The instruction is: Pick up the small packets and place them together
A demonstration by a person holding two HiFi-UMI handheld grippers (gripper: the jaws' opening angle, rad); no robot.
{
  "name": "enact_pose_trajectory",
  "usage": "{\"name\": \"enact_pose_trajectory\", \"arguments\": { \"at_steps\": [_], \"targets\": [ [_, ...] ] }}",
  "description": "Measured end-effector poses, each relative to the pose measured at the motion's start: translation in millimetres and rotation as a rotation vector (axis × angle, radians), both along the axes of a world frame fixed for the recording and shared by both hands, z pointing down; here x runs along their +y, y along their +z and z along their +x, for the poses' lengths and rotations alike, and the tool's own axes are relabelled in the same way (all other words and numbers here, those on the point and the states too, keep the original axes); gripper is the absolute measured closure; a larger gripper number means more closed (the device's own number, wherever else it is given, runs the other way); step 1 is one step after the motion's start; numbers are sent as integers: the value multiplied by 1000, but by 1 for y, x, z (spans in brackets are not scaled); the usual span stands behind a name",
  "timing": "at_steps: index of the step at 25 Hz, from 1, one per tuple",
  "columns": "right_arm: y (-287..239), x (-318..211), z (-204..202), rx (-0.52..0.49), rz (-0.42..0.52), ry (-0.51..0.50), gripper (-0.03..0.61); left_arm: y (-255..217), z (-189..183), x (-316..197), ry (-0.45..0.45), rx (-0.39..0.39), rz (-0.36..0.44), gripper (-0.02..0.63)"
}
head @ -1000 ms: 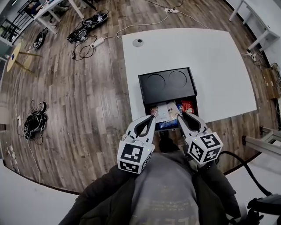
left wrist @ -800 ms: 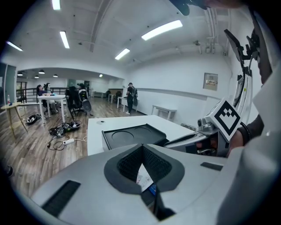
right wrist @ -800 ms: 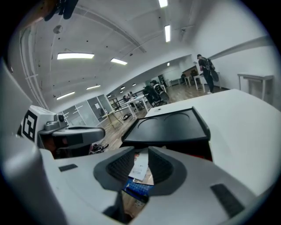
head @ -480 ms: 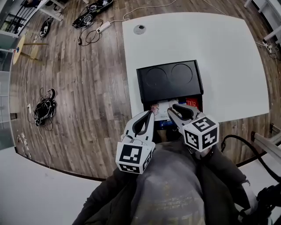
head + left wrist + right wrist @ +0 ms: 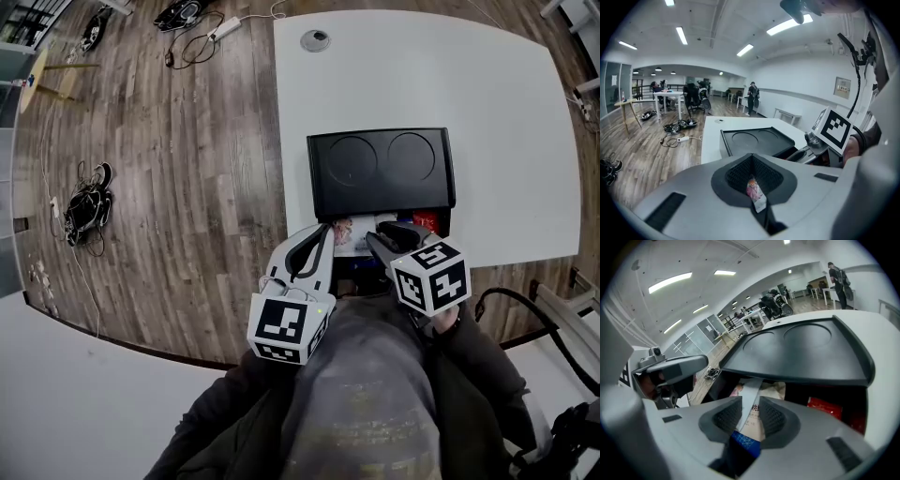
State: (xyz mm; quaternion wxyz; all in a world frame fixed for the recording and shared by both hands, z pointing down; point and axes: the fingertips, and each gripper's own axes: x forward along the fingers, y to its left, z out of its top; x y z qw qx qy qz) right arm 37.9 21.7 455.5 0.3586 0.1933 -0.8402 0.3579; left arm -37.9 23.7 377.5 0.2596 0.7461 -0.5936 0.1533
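A black box [image 5: 380,169] sits on the white table [image 5: 506,112], its near compartment holding several small packets [image 5: 361,230]. My left gripper [image 5: 322,236] hovers at the compartment's left edge, shut on a small pink packet [image 5: 756,194] pinched deep between its jaws. My right gripper [image 5: 377,234] dips into the compartment. Its jaws have just been opening, and they stand slightly apart around a white and blue packet [image 5: 746,416] without pressing on it. To its right lies a red packet [image 5: 825,408].
The box's lid [image 5: 801,350] with two round recesses overhangs the compartment just above my right gripper [image 5: 750,401]. The table edge runs along the person's body. Cables [image 5: 89,202] lie on the wood floor at left, and a round grommet [image 5: 315,39] sits at the table's far end.
My right gripper has tipped downward into the compartment. The left gripper has edged forward to the compartment's left edge with the pink packet in it.
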Motion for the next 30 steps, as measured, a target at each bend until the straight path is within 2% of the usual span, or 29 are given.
{"name": "enact_pose_trajectory", "arguments": {
  "at_steps": [10,13,15,16,30],
  "targets": [
    [10,-5,-14,59,-66,49,476,4,-23,-18,52,56,7,611],
    [11,-2,-20,64,-74,34,477,7,-30,-20,58,64,5,611],
    [12,1,-23,77,-60,21,556,8,-33,-20,64,69,4,611],
    [12,3,-24,77,-55,16,572,9,-34,-20,67,71,4,611],
    [-41,26,-25,-66,-2,10,574,-5,-29,-11,101,57,34,611]
  ]
}}
